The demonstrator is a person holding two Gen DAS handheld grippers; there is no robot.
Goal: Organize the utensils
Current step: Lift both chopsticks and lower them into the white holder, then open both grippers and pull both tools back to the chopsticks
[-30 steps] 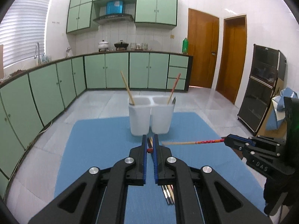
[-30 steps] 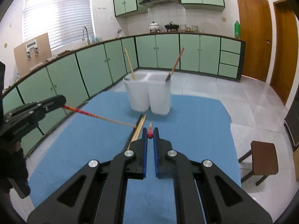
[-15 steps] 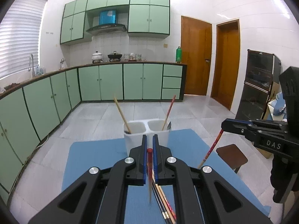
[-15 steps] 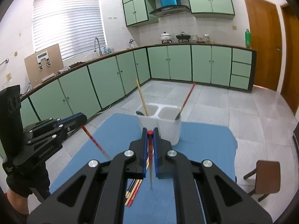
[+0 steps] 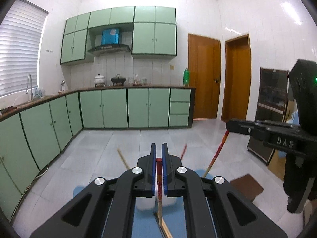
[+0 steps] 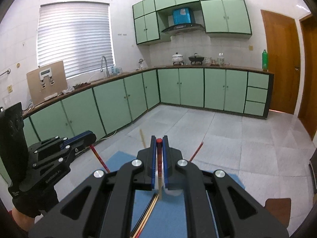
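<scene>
Chopsticks [image 6: 147, 212] loose only under right tool [image 6: 158, 146]

The left gripper [image 5: 158, 154] points slightly downward, its blue-lined fingers [image 5: 152, 168] clamped nearly together. The right gripper [image 6: 159, 146] is pitched down likewise, fingers [image 6: 165, 162] pinched just as narrowly. Each appears in the other's view: right gripper at 3 o'clock, left gripper at 8 o'clock, gripped by a black-gloved hand [image 6: 29, 204].
</scene>
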